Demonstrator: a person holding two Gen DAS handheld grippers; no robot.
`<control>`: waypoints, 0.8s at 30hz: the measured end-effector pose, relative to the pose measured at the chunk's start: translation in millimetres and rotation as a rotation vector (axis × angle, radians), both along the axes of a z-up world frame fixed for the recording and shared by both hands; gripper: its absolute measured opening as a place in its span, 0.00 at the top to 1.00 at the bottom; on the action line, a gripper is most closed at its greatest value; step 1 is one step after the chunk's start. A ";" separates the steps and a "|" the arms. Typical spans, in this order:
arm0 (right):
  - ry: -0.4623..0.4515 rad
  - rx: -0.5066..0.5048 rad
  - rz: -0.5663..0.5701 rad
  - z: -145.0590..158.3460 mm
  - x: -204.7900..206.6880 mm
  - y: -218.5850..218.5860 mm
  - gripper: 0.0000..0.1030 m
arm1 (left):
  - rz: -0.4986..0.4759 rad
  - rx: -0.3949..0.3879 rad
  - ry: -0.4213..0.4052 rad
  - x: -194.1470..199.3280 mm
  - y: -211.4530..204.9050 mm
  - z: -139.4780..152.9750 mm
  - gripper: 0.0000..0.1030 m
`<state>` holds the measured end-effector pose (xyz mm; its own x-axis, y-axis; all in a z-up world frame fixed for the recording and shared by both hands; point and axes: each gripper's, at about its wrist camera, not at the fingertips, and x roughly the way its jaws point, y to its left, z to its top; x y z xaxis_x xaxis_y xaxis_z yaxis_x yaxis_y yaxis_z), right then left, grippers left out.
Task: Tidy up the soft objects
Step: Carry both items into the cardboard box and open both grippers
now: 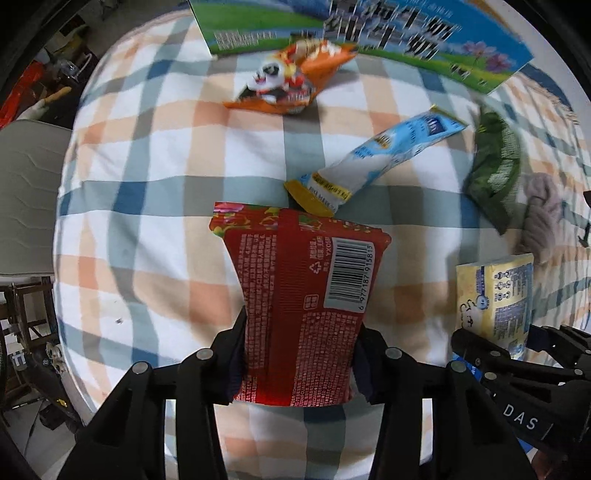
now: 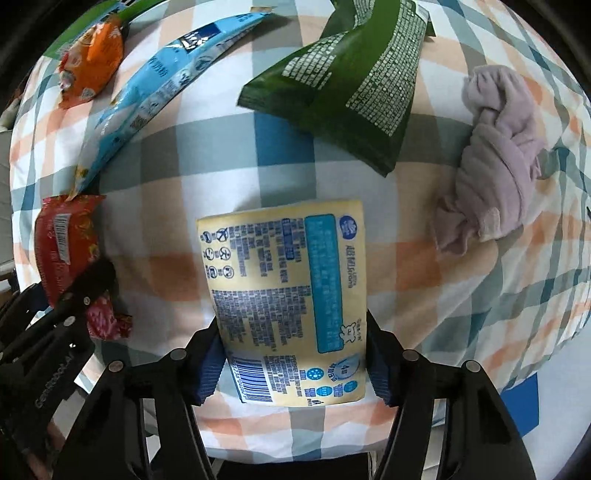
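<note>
My left gripper (image 1: 299, 354) is shut on a red snack bag (image 1: 303, 295), held above the checked cloth; the bag also shows in the right wrist view (image 2: 68, 243). My right gripper (image 2: 291, 354) is shut on a yellow tissue pack (image 2: 284, 295), which also shows in the left wrist view (image 1: 495, 299). On the cloth lie an orange snack bag (image 1: 291, 81), a long blue packet (image 1: 376, 155), a green bag (image 2: 340, 81) and a crumpled mauve cloth (image 2: 495, 162).
A large green and blue carton (image 1: 369, 33) stands at the far edge of the checked cloth (image 1: 147, 206). A grey cushion (image 1: 26, 199) lies off the left edge. Clutter sits on the floor beyond.
</note>
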<state>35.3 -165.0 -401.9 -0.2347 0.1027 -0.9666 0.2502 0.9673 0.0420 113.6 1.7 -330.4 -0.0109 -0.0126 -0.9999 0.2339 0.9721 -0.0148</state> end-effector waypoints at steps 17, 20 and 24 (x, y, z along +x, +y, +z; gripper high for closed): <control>-0.297 0.184 -0.031 143.4 0.9 -65.8 0.35 | 0.007 -0.179 -0.196 58.2 -34.5 139.9 0.57; -0.364 0.192 -0.018 200.9 36.1 -72.8 0.35 | 0.018 -0.197 -0.217 96.8 -48.2 153.1 0.57; -0.427 0.171 -0.014 223.6 88.8 -86.4 0.35 | 0.035 -0.208 -0.218 152.0 -68.9 159.5 0.57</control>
